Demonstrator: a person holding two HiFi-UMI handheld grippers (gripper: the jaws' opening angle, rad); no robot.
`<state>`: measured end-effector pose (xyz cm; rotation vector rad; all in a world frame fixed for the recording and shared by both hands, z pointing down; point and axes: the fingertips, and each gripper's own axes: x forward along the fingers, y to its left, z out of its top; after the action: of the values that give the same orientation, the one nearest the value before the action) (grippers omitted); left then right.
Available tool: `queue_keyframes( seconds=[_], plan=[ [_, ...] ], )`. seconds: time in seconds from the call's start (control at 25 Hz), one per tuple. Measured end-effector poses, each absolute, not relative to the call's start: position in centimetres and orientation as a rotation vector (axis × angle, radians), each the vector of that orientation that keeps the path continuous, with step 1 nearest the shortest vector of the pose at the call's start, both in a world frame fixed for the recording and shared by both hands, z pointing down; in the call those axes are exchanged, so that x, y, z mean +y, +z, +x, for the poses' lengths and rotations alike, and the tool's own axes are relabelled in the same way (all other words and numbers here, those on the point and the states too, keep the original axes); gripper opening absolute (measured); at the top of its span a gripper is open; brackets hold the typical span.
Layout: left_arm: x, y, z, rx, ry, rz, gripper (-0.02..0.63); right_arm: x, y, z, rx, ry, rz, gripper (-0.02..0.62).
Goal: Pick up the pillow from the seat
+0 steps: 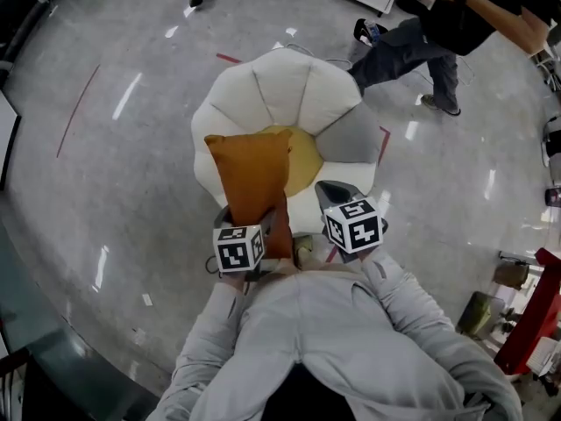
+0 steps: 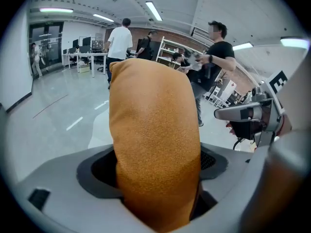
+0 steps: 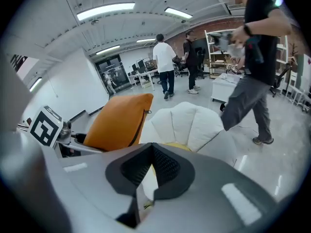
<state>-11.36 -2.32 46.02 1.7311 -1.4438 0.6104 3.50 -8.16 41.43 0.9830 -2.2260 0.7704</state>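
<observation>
**Head view: left gripper holds the pillow over the chair**

The orange pillow stands on its end over the front left part of the white chair. Its lower end is in the left gripper, at the front edge of the chair, and its upper end leans toward the chair back. It covers part of the yellow cushion that lies in the middle of the chair. The right gripper is over the front right part of the chair, apart from the pillow.

In the left gripper view, the jaws of the left gripper stand wide apart and the pillow fills the gap between them. Both pads press on its sides, so the grip is firm.

In the right gripper view, the jaws of the right gripper are closed tip to tip, with only a thin slit behind the tips, and nothing is between them. Here the pillow shows left of the chair, and its top comes as high as the chair back.

Behind the chair, to the right, a person in dark clothes walks on the grey floor.
</observation>
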Motion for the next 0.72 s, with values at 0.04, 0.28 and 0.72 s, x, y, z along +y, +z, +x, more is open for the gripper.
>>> queue_keyframes(
  seconds=[0.04, 0.28, 0.72],
  plan=[
    [-2.3, 45.8, -11.4, -1.449, 0.6, 1.73, 0.44, -8.1, 41.3, 3.5, -2.228, 0.765, 0.982, 0.0],
    [-2.3, 44.5, -11.2, -1.465, 0.545, 1.741, 0.44, -8.1, 40.8, 3.3, -2.243, 0.739, 0.976, 0.0],
    [-2.4, 43.8, -12.0, -1.494, 0.551, 1.745, 0.44, -7.8, 40.8, 3.2, -2.228, 0.698, 0.962, -0.002]
  ],
)
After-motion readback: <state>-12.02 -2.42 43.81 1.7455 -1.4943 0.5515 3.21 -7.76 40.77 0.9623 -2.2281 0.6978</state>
